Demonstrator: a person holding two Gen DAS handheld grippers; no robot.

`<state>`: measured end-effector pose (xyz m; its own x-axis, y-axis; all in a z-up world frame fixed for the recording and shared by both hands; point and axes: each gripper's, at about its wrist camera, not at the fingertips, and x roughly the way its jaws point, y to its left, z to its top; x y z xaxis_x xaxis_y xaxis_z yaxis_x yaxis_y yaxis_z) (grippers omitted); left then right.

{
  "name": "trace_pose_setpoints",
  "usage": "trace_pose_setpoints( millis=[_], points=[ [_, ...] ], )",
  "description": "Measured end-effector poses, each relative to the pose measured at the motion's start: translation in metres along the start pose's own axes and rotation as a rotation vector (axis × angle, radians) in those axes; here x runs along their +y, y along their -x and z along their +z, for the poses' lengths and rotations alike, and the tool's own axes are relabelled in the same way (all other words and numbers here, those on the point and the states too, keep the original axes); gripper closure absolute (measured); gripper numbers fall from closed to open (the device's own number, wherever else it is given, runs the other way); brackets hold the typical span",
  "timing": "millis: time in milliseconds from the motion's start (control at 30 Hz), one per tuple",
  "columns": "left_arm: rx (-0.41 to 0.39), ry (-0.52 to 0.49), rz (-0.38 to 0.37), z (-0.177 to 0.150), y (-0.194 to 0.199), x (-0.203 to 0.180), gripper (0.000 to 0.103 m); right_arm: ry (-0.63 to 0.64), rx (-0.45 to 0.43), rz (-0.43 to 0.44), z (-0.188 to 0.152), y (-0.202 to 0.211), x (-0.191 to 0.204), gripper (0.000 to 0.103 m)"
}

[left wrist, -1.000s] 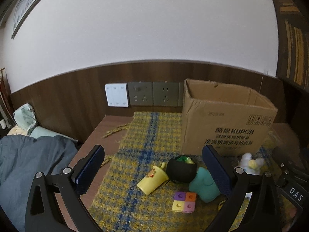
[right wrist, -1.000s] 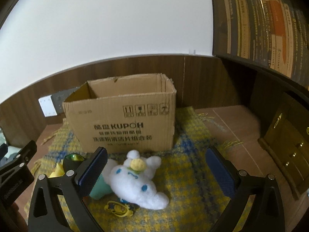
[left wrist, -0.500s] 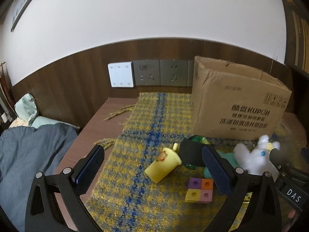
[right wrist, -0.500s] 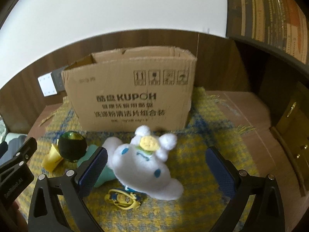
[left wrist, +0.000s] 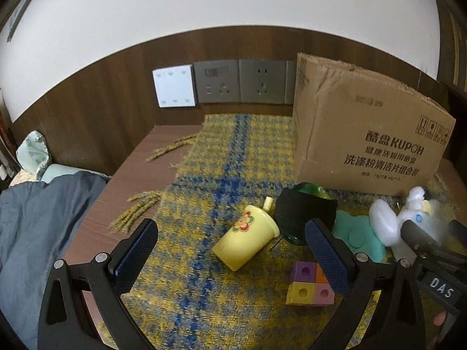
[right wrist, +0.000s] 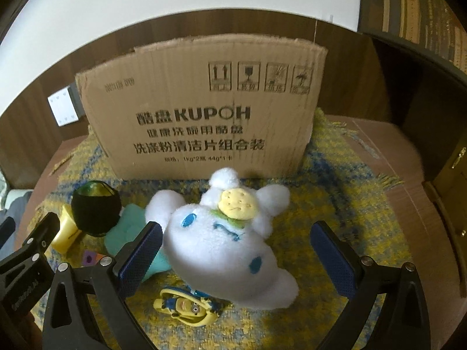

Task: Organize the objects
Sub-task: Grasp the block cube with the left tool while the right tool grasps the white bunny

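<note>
Two hand-held grippers are held apart, empty. Between the right hand-held gripper [right wrist: 235,258] pads, before the cardboard box [right wrist: 201,110] mid-desk, lies the white plush dog [right wrist: 221,242]: judged light, squashy, best pinched across the head.

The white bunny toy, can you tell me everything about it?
The white plush toy looks soft and fluffy, with blue stitched eyes, a blue mouth, floppy ears and a yellow cookie-like patch on green on its head. It lies on the yellow-blue cloth before the cardboard box, against a teal plush, between the open right gripper's fingers, ungripped.
</note>
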<state>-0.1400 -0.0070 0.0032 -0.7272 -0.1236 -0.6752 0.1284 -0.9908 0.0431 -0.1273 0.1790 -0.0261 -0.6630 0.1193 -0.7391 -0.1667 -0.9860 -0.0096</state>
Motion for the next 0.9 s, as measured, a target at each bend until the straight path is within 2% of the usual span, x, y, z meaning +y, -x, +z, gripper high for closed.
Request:
trace_pose_setpoints(
  millis=[233,333,467,600,900],
  points=[
    [0.025,-0.03,-0.018,0.0,-0.012,-0.013,0.0,0.013,0.039,0.018,0.0,-0.019,0.005,0.003],
    [0.029,-0.042,-0.02,0.0,-0.014,-0.017,0.0,0.019,0.045,0.056,0.0,-0.022,0.007,0.021],
    [0.041,-0.052,-0.034,-0.003,-0.014,-0.022,0.0,0.013,0.035,0.079,0.001,-0.019,0.004,0.027],
    [0.063,-0.061,-0.06,-0.011,-0.013,-0.028,0.0,-0.008,0.019,0.095,-0.001,-0.01,-0.003,0.029],
    [0.101,-0.084,-0.098,-0.026,-0.006,-0.04,0.0,-0.023,-0.071,0.032,-0.002,0.017,-0.015,0.029]
  ],
)
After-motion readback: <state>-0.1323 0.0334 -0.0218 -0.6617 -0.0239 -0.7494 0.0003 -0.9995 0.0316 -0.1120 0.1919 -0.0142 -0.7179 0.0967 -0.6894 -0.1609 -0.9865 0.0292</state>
